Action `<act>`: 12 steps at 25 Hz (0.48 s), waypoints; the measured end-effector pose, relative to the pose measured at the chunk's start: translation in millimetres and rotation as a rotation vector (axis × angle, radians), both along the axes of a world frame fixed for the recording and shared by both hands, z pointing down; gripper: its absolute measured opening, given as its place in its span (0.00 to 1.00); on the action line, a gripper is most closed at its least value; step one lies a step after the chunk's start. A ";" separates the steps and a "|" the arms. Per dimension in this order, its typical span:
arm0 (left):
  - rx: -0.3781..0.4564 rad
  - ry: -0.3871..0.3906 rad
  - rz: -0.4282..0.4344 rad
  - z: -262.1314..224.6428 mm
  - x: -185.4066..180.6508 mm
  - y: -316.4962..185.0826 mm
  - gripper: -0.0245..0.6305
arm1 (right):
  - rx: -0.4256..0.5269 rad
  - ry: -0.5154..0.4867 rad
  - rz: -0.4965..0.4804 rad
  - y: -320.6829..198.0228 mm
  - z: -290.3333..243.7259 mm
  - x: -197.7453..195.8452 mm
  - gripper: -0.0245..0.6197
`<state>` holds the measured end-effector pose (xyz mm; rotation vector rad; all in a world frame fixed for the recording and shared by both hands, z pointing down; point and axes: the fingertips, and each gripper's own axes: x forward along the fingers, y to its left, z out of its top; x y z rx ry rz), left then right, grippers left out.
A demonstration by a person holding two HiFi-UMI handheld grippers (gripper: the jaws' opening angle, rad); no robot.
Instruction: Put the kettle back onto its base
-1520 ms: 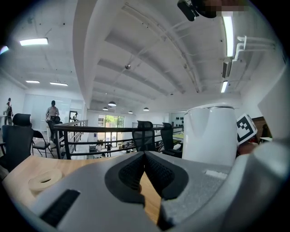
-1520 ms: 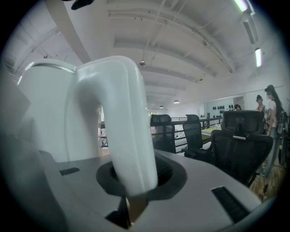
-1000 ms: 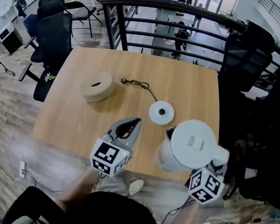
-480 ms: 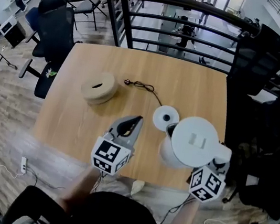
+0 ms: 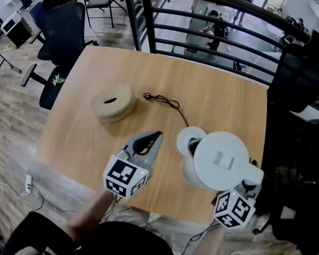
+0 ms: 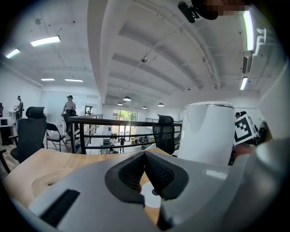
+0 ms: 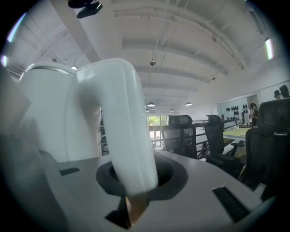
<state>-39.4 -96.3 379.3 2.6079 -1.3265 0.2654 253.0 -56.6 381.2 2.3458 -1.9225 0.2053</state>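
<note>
The kettle [image 5: 217,161] is held by its handle [image 7: 129,136], pinched in the right claw [image 7: 136,183]; its base [image 5: 185,139] lies just beyond and left of that claw, on the counter [image 5: 84,141]; the left claw [image 6: 144,158], pressed together and empty, sits just left of the base.

Kettle [image 5: 219,161] partly covering base [image 5: 185,140], cord [image 5: 167,102] trailing behind, wooden spool [image 5: 112,101] well left, bare tabletop [image 5: 143,118] between

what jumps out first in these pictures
The big white kettle dominates, gripped by its handle in the right gripper over the near right corner of the table. Its round white base peeks out just left of it, a black cord trailing toward the middle. The left gripper hovers nearby, fingers together and empty, with a round wooden disc further left.
</note>
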 end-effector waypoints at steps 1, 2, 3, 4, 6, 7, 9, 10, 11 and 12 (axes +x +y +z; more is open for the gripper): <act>-0.004 -0.001 -0.003 3.1 -0.2 -4.0 0.04 | 0.000 -0.003 -0.002 -5.3 3.1 -0.1 0.13; -0.009 -0.003 -0.005 6.5 -0.3 -7.9 0.04 | 0.001 -0.005 -0.004 -10.7 6.2 -0.4 0.13; -0.013 -0.005 -0.007 9.8 -0.5 -11.8 0.04 | 0.001 -0.007 -0.007 -16.1 9.3 -1.2 0.13; -0.017 -0.007 -0.009 13.0 -0.8 -15.7 0.04 | 0.001 -0.008 -0.010 -21.4 12.5 -1.9 0.13; -0.025 -0.010 -0.012 19.1 -0.7 -22.8 0.04 | 0.003 -0.009 -0.014 -30.7 19.7 -1.8 0.13; -0.029 -0.012 -0.014 22.2 -0.3 -25.8 0.04 | 0.003 -0.010 -0.016 -34.9 23.3 -1.5 0.13; -0.036 -0.014 -0.018 27.7 0.4 -31.1 0.04 | 0.003 -0.011 -0.020 -42.7 29.0 -1.6 0.13; -0.040 -0.014 -0.021 29.8 0.2 -33.6 0.04 | 0.003 -0.012 -0.023 -46.7 30.8 -2.5 0.13; -0.044 -0.015 -0.023 31.6 -0.5 -36.2 0.04 | 0.002 -0.011 -0.026 -50.7 32.2 -3.6 0.13; -0.048 -0.015 -0.026 33.1 -1.8 -38.9 0.04 | 0.002 -0.010 -0.028 -54.8 33.4 -4.9 0.13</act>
